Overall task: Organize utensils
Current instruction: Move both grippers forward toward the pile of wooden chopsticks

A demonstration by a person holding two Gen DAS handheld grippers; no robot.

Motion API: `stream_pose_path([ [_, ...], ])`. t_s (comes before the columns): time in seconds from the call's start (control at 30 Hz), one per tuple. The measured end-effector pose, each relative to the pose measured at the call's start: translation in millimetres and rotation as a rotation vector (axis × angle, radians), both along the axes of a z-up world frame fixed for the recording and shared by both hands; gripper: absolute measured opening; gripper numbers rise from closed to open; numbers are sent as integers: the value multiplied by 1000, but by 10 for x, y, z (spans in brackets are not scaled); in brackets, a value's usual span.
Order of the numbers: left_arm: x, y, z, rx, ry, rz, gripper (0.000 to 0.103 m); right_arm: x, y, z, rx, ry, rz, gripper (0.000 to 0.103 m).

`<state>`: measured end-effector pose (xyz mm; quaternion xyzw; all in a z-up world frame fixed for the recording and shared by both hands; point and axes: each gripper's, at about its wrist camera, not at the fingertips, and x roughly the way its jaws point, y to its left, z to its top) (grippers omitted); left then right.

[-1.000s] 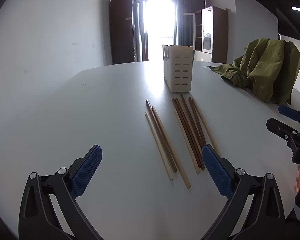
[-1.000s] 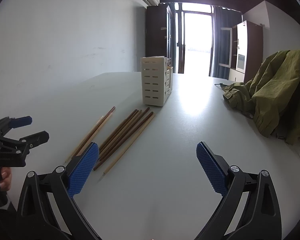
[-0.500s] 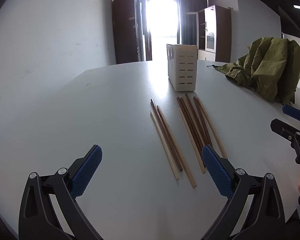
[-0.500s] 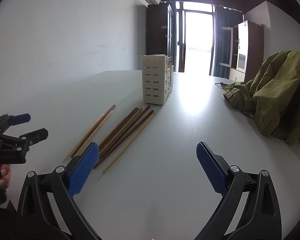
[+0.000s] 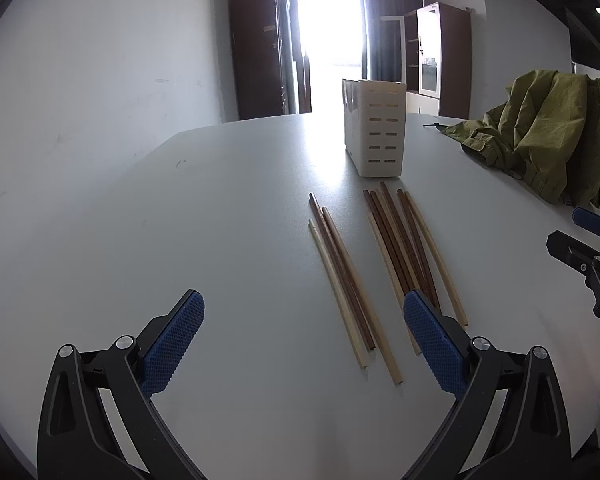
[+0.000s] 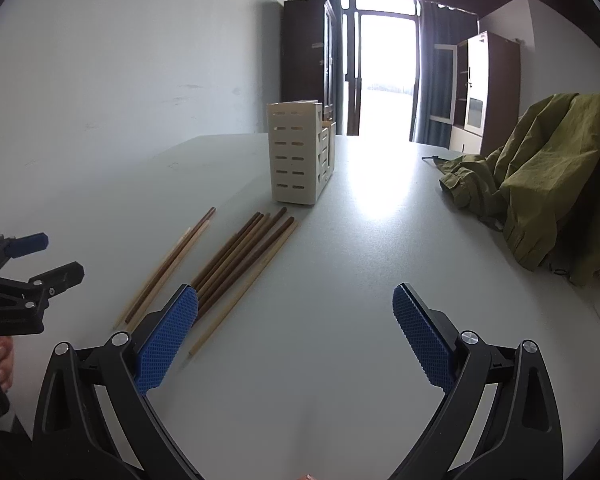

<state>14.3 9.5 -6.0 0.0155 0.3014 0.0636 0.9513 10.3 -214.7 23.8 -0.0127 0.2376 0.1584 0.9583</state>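
While both jaws gape, the left gripper [image 5: 304,342] and right gripper [image 6: 296,332] flank chopsticks [image 5: 396,248]; holder [image 5: 374,128] at twelve o'clock.

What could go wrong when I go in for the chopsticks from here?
The chopsticks lie packed side by side, so an open left claw may pinch several or scatter them. The slotted holder stands tall and narrow just beyond their tips; a push could tip it. The right claw hangs close, risking a bump.
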Motion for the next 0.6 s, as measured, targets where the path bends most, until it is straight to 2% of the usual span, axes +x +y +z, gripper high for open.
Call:
stream_pose_path([
  [0.13,134,-3,26,-1,13,-5,97,107,-33,23,22,20,-20,99],
  [0.27,296,-21,49,55,10,12,97,224,-25,30,12,46,-33,99],
  [0.43,503,37,37,30,45,13,97,383,-3,49,44,101,-8,99],
  [0.6,658,106,24,-4,70,25,97,569,49,80,28,123,-16,99],
])
